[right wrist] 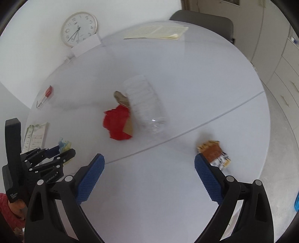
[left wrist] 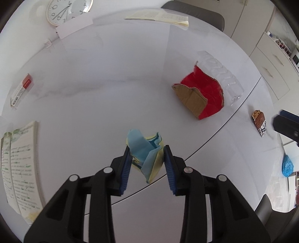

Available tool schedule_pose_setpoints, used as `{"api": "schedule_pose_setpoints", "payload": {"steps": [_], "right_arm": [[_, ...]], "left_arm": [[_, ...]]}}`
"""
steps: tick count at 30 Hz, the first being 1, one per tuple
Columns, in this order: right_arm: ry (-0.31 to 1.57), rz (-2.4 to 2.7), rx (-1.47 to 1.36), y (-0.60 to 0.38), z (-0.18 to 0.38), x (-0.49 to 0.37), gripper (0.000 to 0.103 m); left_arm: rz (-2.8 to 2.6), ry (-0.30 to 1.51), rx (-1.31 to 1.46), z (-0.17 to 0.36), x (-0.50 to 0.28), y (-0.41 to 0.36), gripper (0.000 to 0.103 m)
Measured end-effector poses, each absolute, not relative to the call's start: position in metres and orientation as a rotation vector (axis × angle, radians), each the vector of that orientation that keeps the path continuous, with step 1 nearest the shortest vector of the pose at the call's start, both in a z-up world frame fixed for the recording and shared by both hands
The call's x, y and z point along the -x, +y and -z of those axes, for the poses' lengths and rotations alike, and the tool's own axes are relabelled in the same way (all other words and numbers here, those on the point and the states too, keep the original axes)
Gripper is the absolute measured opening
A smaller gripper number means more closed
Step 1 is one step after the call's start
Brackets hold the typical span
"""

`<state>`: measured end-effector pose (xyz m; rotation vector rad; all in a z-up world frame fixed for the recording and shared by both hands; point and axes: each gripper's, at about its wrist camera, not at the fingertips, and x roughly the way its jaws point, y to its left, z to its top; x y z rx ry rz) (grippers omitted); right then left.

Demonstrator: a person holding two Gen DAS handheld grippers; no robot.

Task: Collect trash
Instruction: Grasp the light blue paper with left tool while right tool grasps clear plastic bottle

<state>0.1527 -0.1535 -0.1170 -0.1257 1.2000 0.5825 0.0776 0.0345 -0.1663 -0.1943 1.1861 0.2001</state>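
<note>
Left gripper (left wrist: 146, 151): blue ribbed pads (left wrist: 125, 169) pinched on the crumpled wad of light-blue and pale-yellow paper (left wrist: 147, 149), one pad pressing each side. The wad sits at the fingertips just over the white round table (left wrist: 112, 74); can't tell from the wrist view whether it is lifted or touching the surface. In the right wrist view the same gripper shows at the near left, paper poking out past its tips, held by a hand (right wrist: 17, 205) with a red sleeve.

Right gripper (right wrist: 149, 160): jaws spread wide, nothing between the pads, bare tabletop under them. Its right fingertip is just beside the crumpled brown-and-orange snack wrapper (right wrist: 214, 152), which lies on the near right part of the table; contact unclear, that area is blurred.

Further out, mid-table: torn piece of cardboard, red on one face and brown on the other (left wrist: 202, 95), touching a clear ribbed plastic bottle lying on its side (left wrist: 220, 74) just on its right. A thin dark seam (left wrist: 214, 134) runs across the table between that pair and the wrapper.

Far left: small white box with a red end (left wrist: 22, 89). Near left: open printed booklet (left wrist: 18, 164). Far edge: another open pale-yellow booklet (left wrist: 158, 17), a white card (left wrist: 74, 28) and a round white wall clock (left wrist: 69, 10) behind it. Dark grey chair (left wrist: 196, 15) beyond the table.
</note>
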Motion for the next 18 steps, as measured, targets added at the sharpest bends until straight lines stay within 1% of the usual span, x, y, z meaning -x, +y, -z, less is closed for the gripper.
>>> {"api": "schedule_pose_setpoints", "payload": {"steps": [3, 6, 10, 12, 15, 18], "right_arm": [[1.178, -0.633, 0.147, -0.126, 0.117, -0.156, 0.095], [1.168, -0.666, 0.255, -0.108, 0.114, -0.172, 0.094], [1.187, -0.723, 0.636, -0.088, 0.124, -0.197, 0.094], [1.227, -0.746, 0.806, -0.079, 0.137, -0.207, 0.088], [1.315, -0.795, 0.883, -0.07, 0.156, -0.217, 0.083], [1.364, -0.817, 0.898, -0.057, 0.173, -0.224, 0.082]], "left_arm": [[-0.213, 1.163, 0.184, 0.156, -0.063, 0.047, 0.034], [-0.213, 1.149, 0.169, 0.149, -0.053, 0.056, 0.034], [-0.198, 1.134, 0.186, 0.146, -0.039, 0.066, 0.034], [-0.193, 1.13, 0.209, 0.145, -0.033, 0.072, 0.034], [-0.192, 1.128, 0.234, 0.148, -0.028, 0.076, 0.034], [-0.197, 1.13, 0.255, 0.152, -0.025, 0.08, 0.034]]}}
